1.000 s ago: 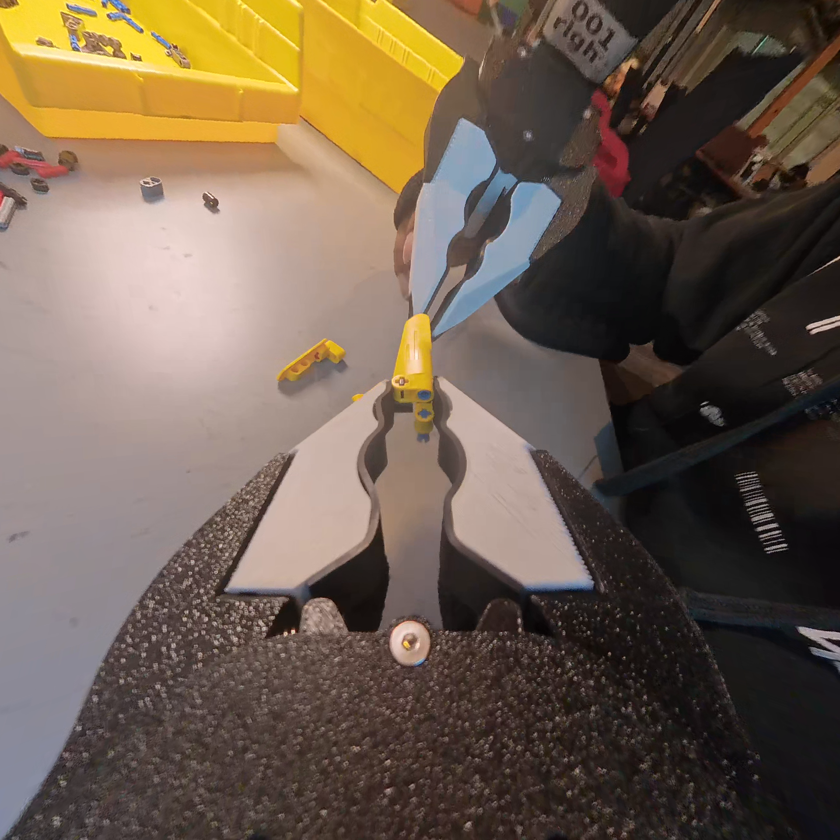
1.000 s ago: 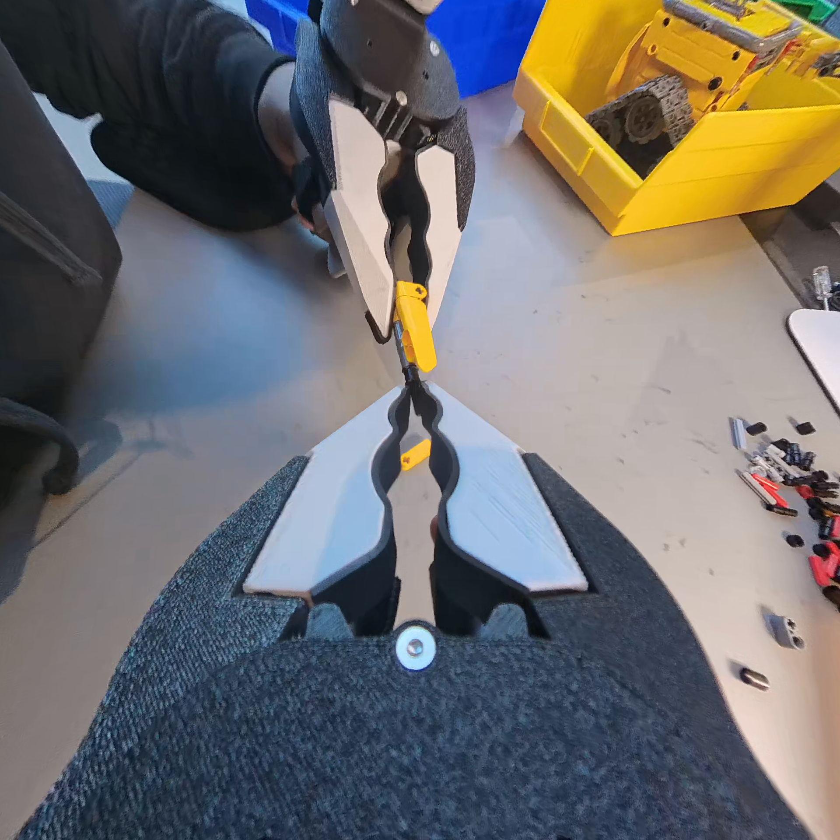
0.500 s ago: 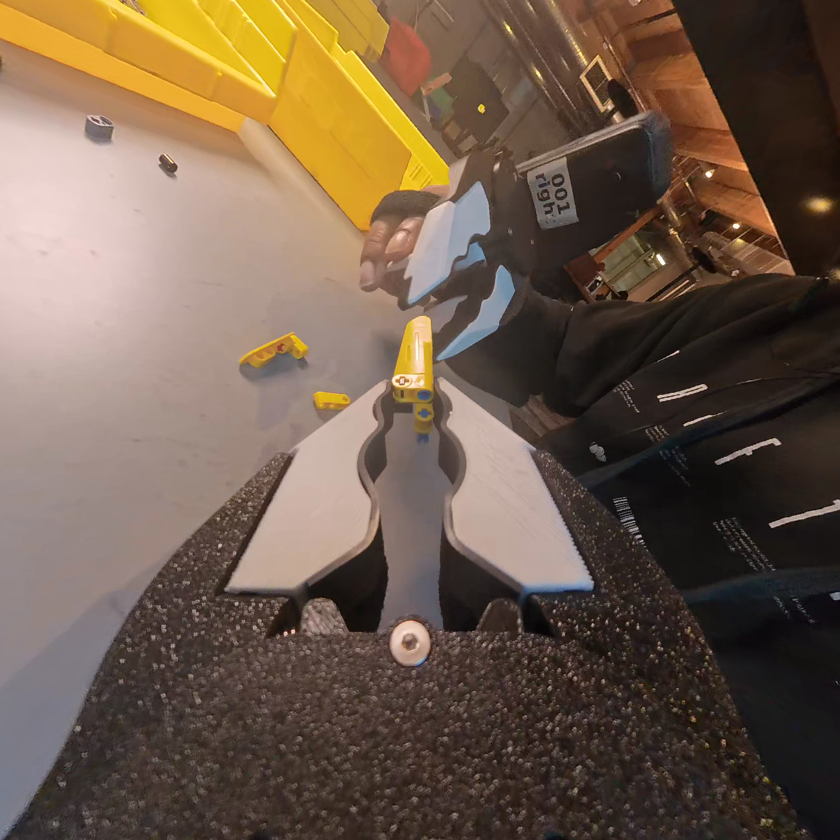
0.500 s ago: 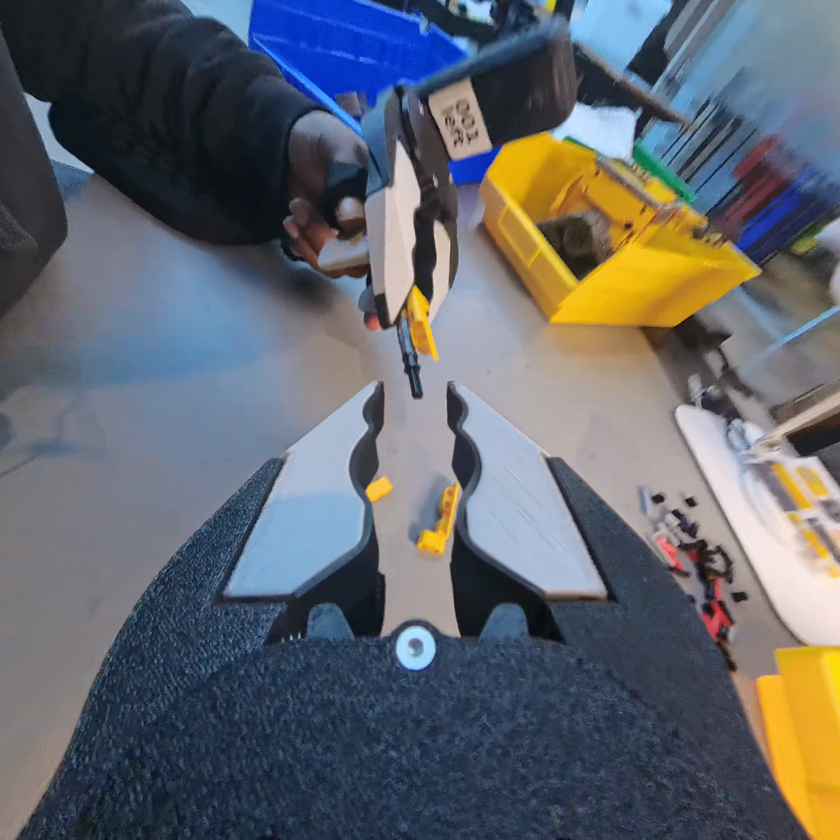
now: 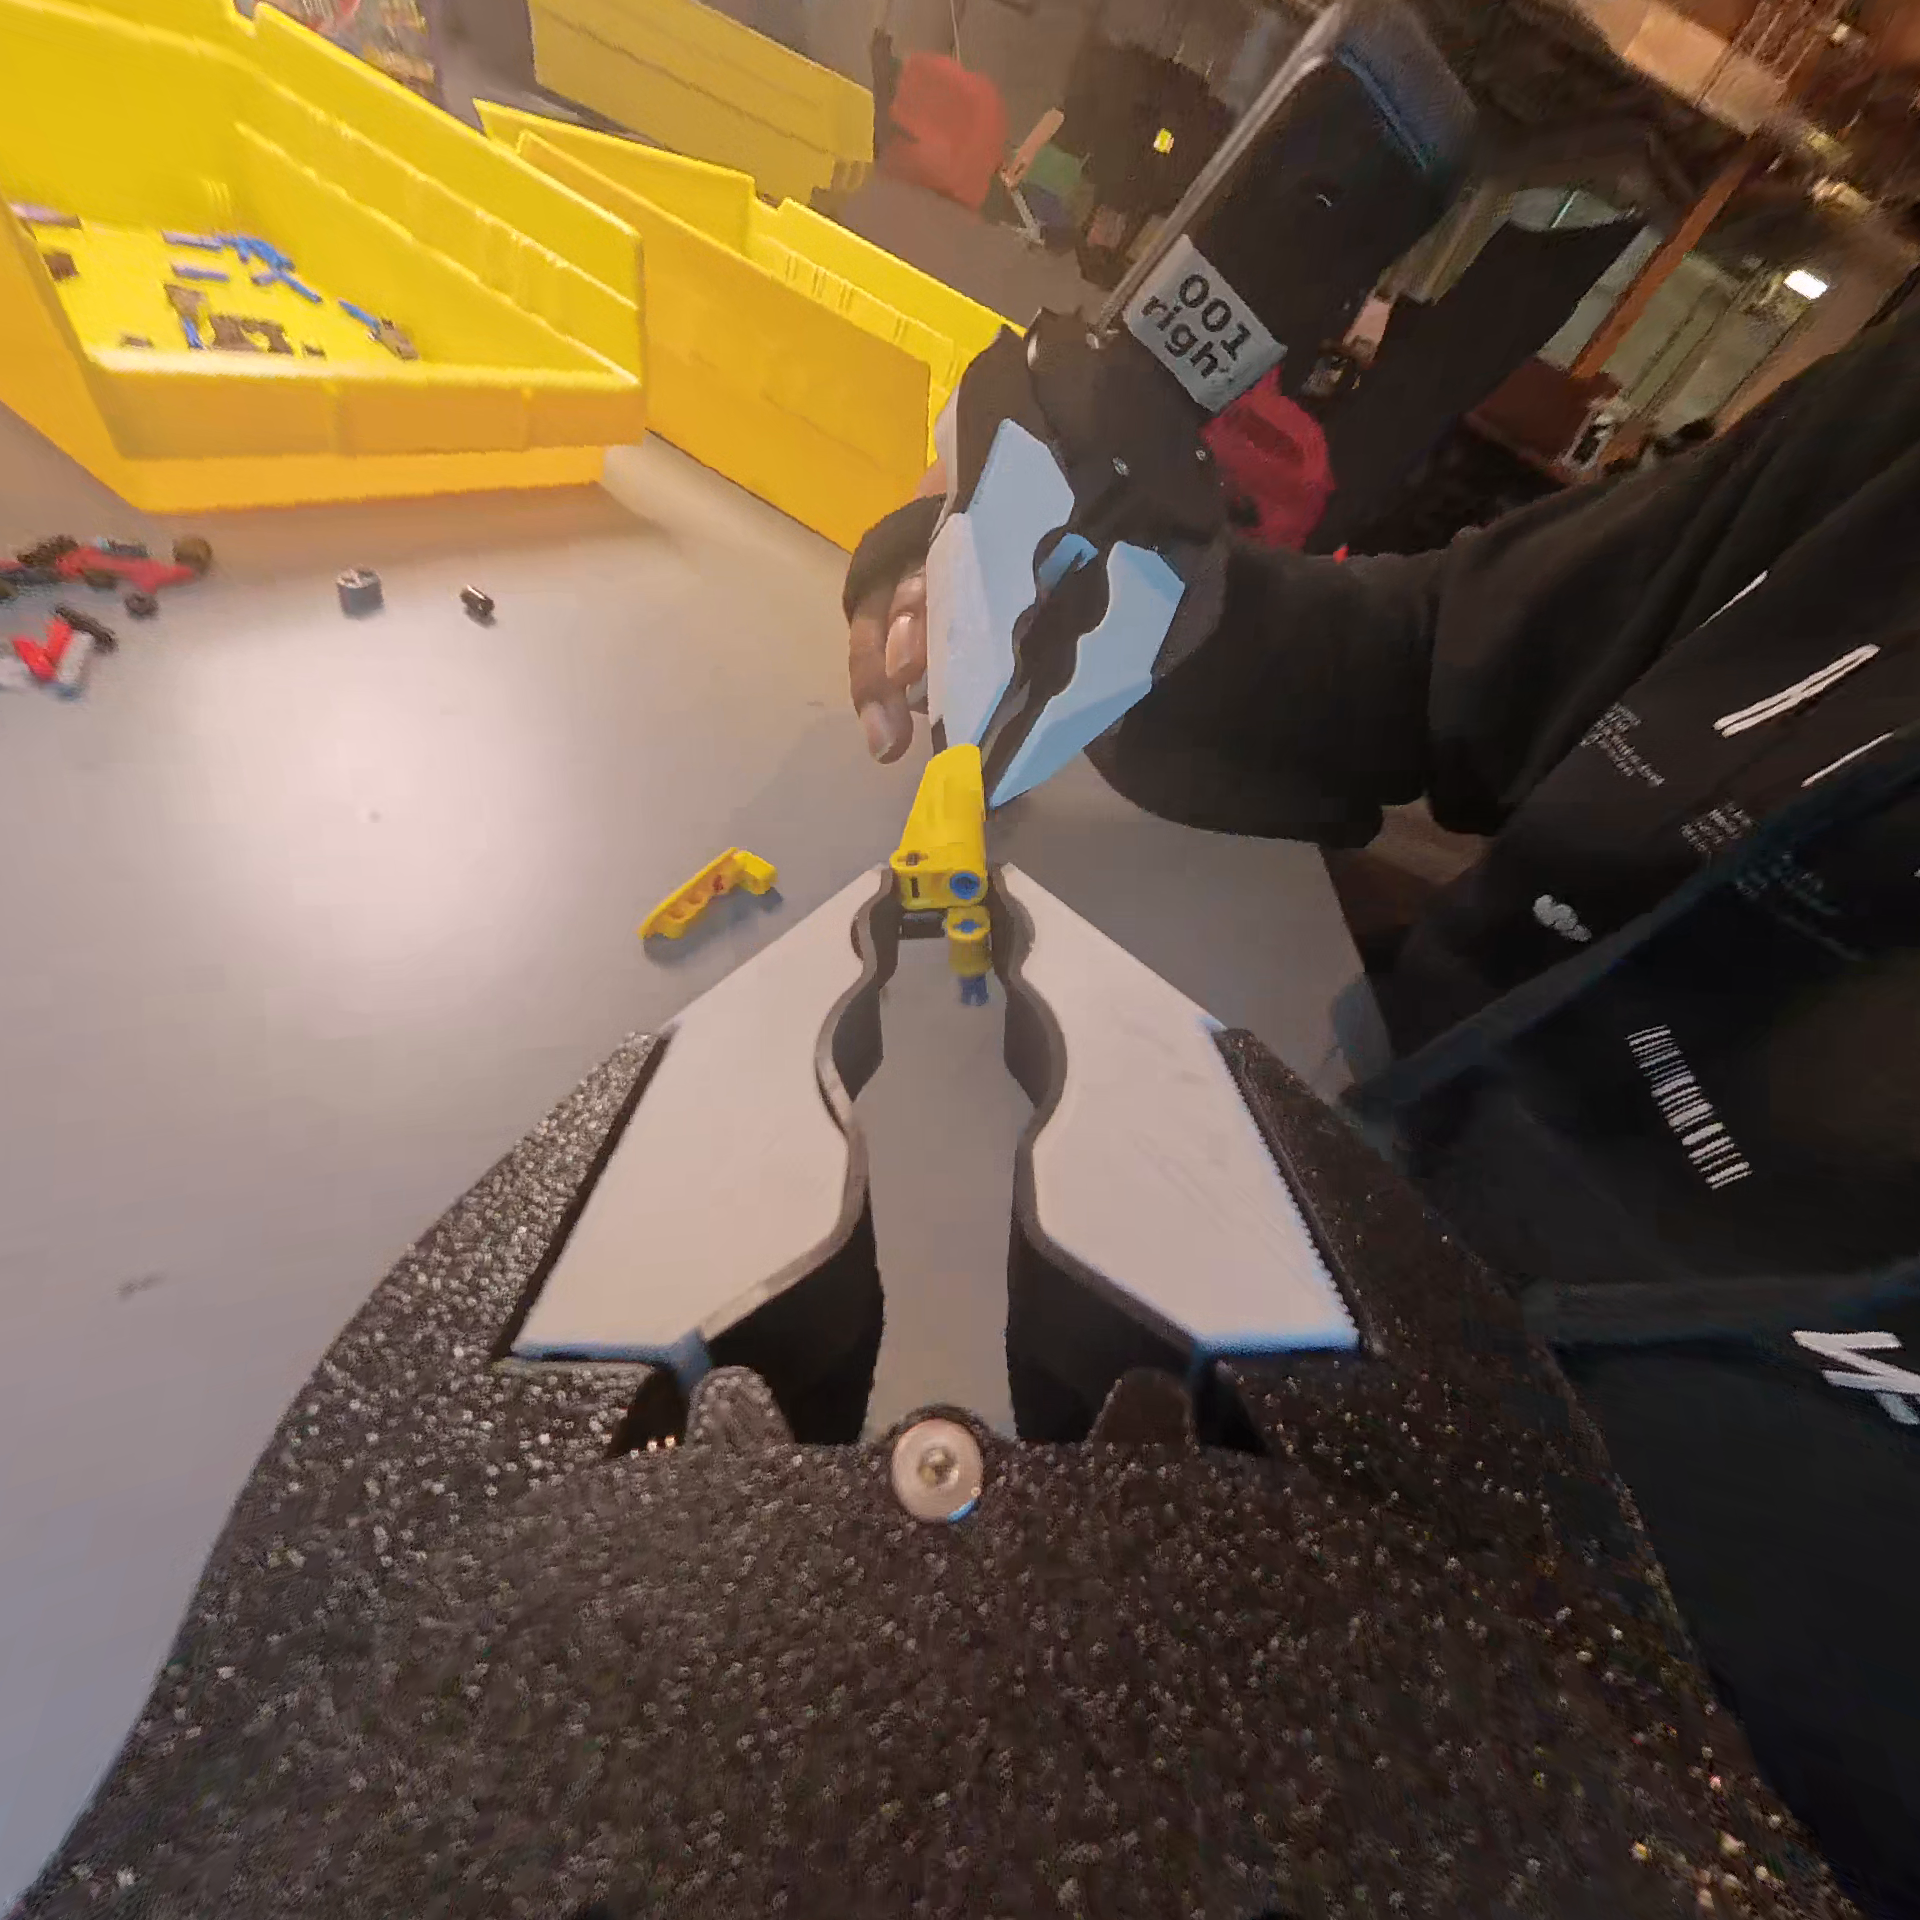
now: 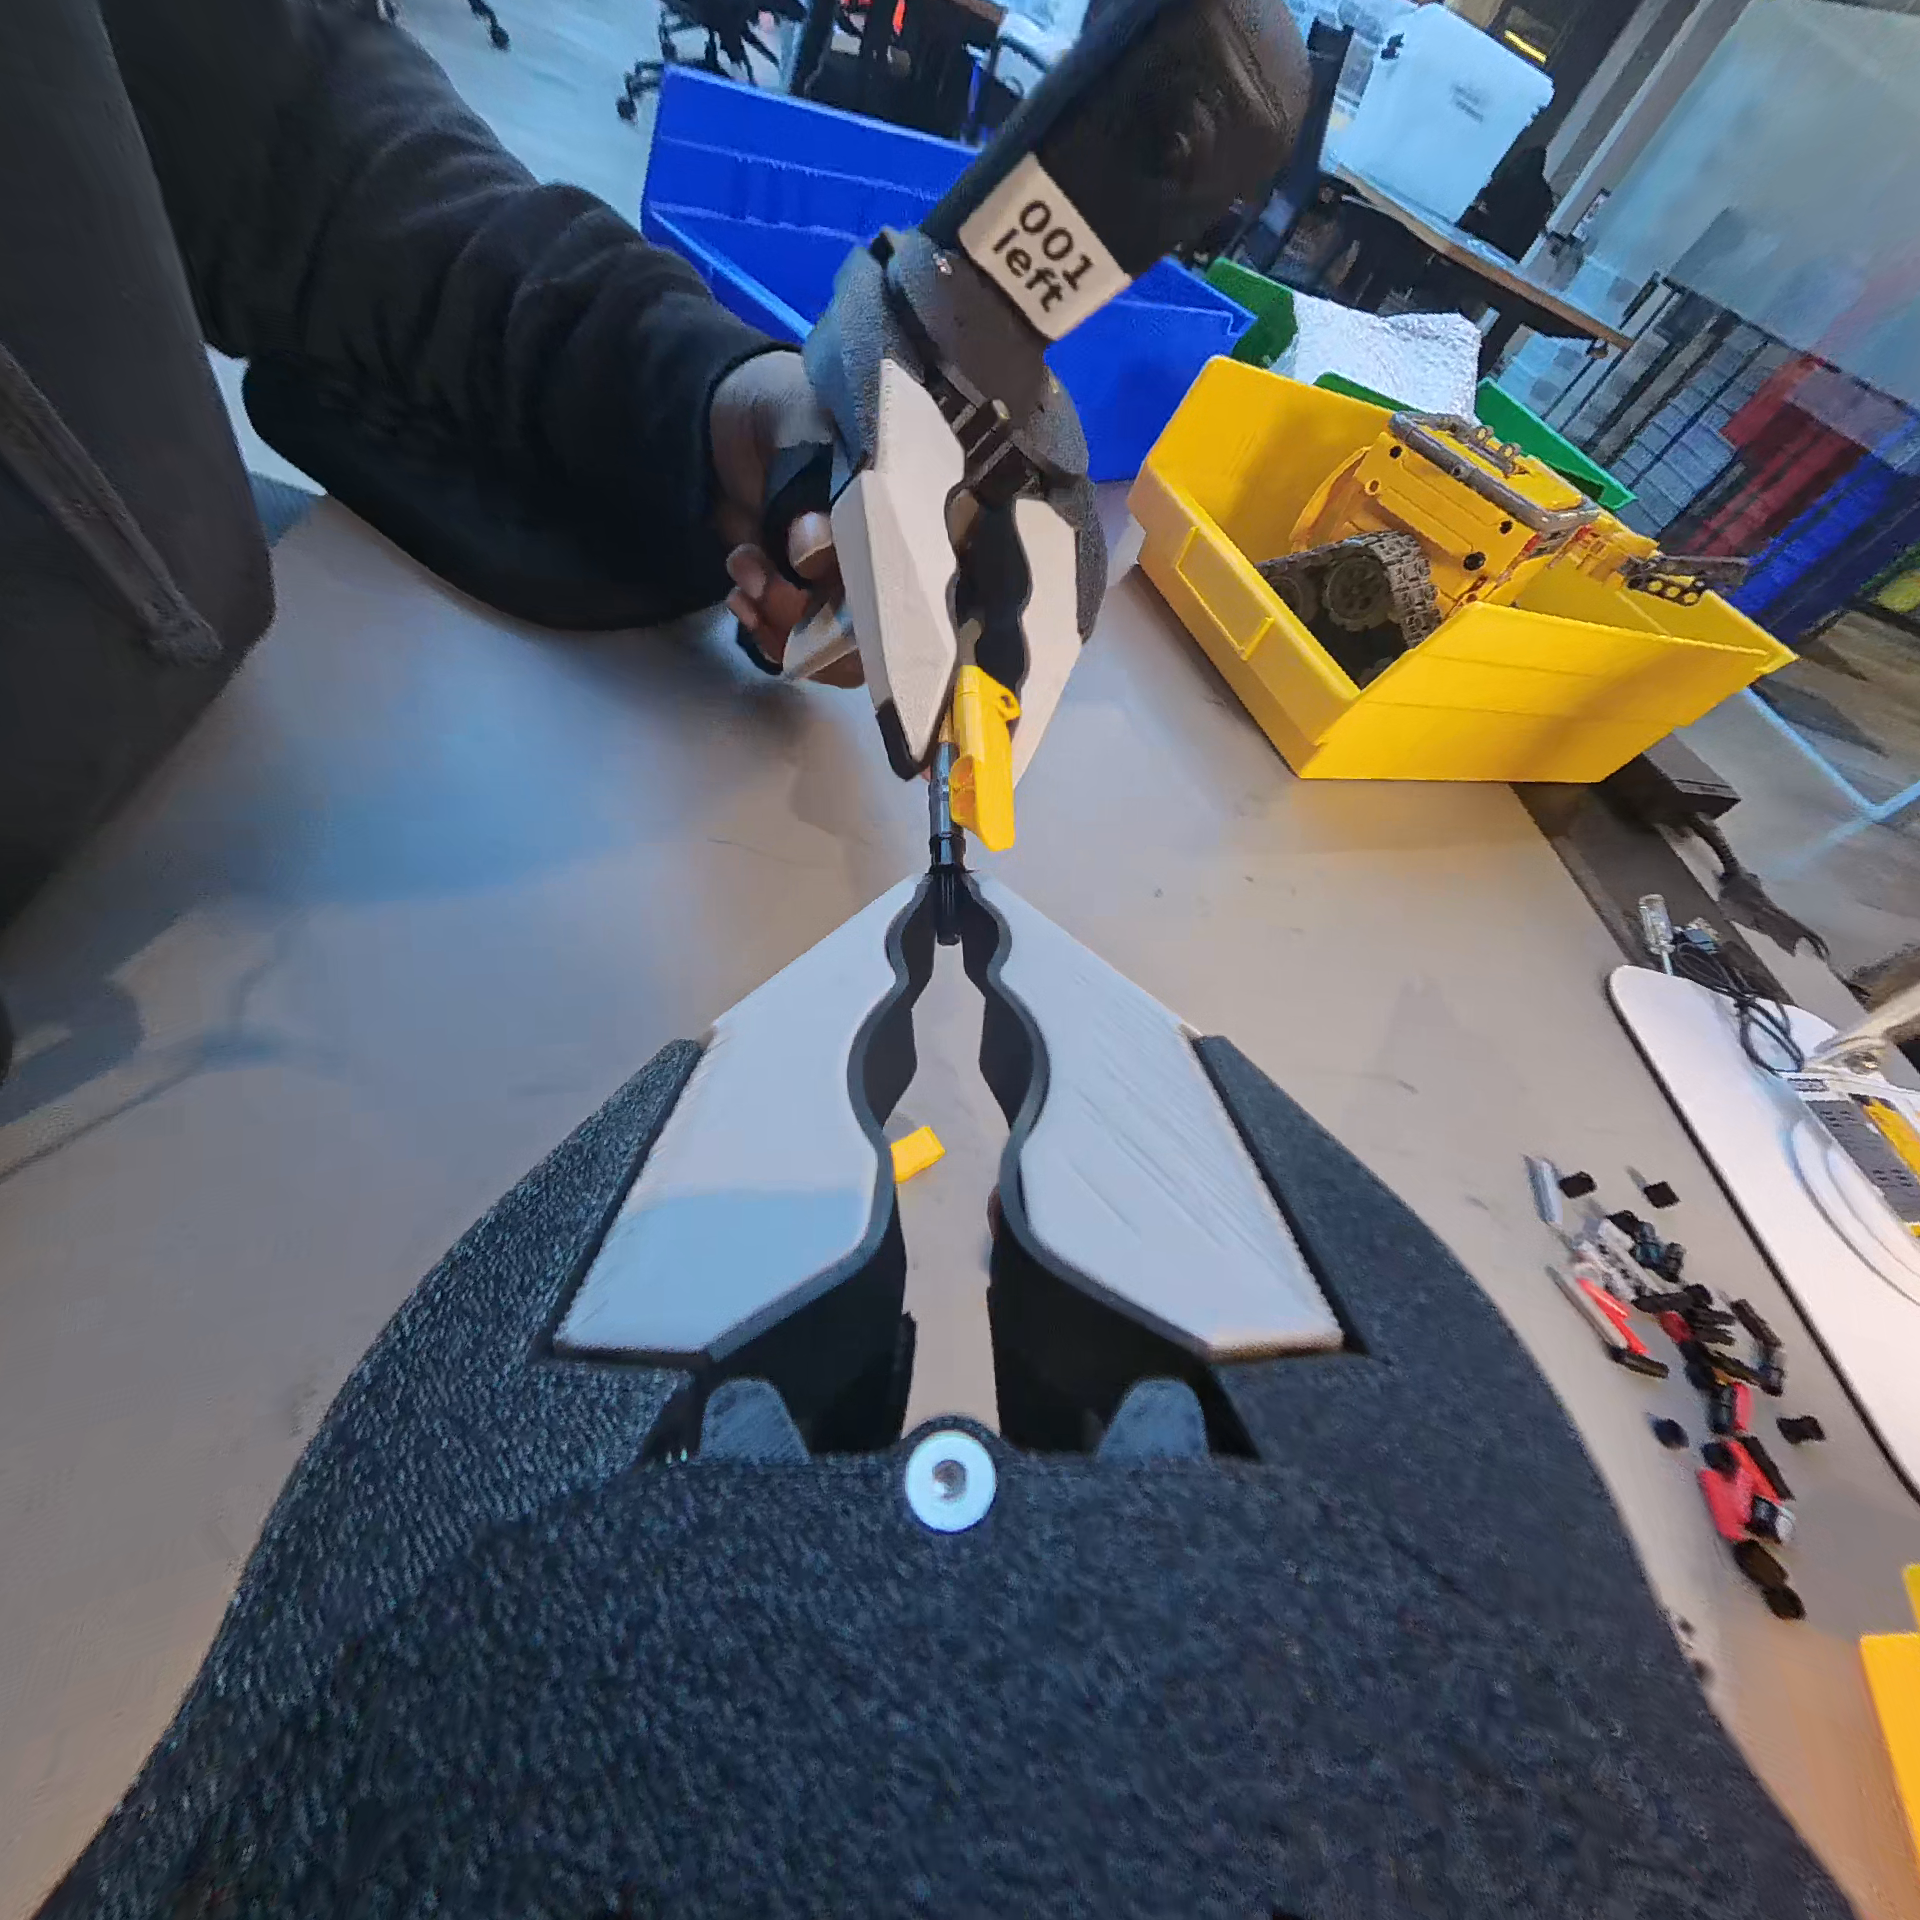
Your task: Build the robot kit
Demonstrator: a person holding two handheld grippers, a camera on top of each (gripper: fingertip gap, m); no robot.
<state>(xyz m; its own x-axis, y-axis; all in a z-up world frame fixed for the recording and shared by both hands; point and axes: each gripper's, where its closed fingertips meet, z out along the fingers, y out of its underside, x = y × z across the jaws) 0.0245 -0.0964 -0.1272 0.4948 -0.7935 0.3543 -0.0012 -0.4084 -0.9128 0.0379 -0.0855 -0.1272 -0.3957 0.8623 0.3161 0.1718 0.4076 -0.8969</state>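
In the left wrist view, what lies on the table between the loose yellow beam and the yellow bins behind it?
Nothing: between the loose yellow beam and the yellow bins, the grey table is bare in the left wrist view.

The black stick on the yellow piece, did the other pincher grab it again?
Yes. Half a second ago the right gripper had its fingers open and apart from the black axle. Now it has moved back in and shut on the axle's tip. The left gripper kept hold of the yellow piece throughout, and the loose yellow part stayed on the table.
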